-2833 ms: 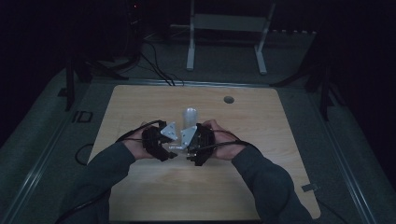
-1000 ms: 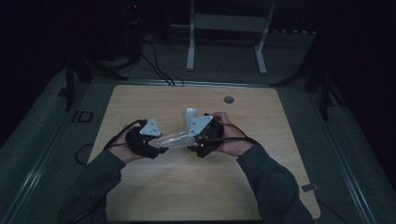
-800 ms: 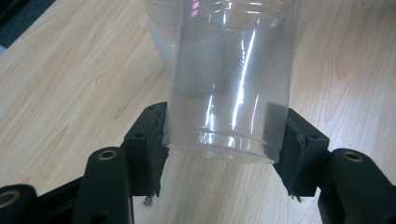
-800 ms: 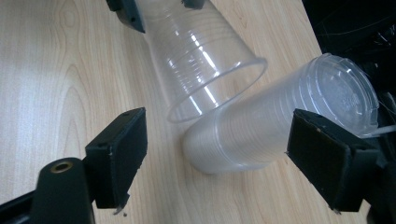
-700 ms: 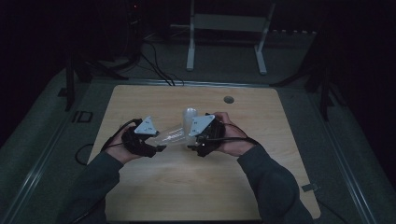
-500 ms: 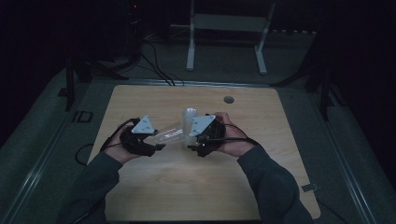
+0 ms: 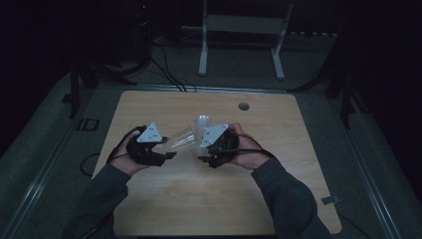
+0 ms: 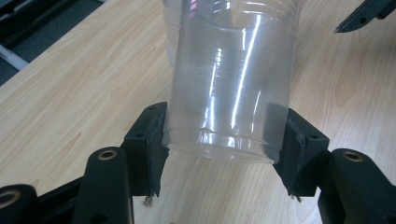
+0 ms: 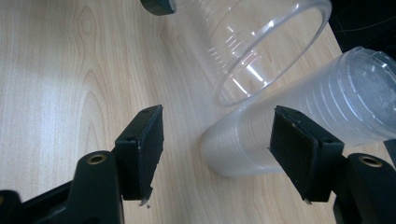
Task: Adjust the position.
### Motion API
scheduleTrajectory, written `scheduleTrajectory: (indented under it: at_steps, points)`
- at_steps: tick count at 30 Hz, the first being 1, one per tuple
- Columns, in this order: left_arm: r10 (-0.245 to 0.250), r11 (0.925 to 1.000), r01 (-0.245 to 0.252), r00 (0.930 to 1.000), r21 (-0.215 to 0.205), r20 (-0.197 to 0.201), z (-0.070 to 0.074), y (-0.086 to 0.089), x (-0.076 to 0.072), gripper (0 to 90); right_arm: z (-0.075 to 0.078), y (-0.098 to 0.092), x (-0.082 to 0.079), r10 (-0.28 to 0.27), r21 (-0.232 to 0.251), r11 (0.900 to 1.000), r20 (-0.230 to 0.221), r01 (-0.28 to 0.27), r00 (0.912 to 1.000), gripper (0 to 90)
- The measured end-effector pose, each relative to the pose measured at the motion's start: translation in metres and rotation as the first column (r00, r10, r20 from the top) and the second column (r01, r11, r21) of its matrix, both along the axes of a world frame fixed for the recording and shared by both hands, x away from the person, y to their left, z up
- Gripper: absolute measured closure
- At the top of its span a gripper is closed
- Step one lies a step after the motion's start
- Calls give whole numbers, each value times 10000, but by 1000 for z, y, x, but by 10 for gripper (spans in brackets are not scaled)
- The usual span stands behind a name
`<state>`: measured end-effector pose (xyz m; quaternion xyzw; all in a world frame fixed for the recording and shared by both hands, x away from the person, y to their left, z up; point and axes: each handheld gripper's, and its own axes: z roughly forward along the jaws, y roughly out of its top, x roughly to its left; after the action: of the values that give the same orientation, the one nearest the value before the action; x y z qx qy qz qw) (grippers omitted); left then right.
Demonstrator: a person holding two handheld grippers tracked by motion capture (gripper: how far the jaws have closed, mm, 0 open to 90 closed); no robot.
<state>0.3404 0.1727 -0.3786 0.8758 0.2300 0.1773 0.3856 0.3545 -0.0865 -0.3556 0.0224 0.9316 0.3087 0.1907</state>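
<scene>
Gripping a single clear cup [image 8: 231,79] by its base above the bench [image 7: 164,199], the left claw [image 8: 224,140] tilts its mouth toward the upturned cup stack [image 9: 299,126], probably freshly separated, which the right claw [image 9: 217,144] straddles, spread wide.

a light wooden table [image 7: 149,199] bears a stack of clear cups [image 7: 201,124] standing upside down.

The high view is dim and grainy, black toward its edges. Both gripper views are bright and sharp. White glare streaks run down the clear cup [image 8: 231,88] over the evenly lit surface [image 8: 84,88].
</scene>
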Motion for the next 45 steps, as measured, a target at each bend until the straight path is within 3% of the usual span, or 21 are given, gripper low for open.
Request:
scheduleTrajectory:
  at_steps: [10,26,36,45]
  points:
    - [187,9989,-182,9998,-433,119,1,5,-2,415,1,-7,1,-293,633,9975,-398,318,9988,394]
    - [627,9913,-601,9979,-1170,187,-3,6,0,415,-3,-7,-2,-602,1139,9914,-437,648,9972,378]
    - [864,9825,-818,9961,-1676,203,-5,4,1,415,-11,-7,0,-904,1929,9757,-778,1039,9929,358]
    - [1125,9732,-1014,9927,-2065,428,-7,3,-1,415,-14,-5,-1,-1071,2359,9637,-868,1248,9905,312]
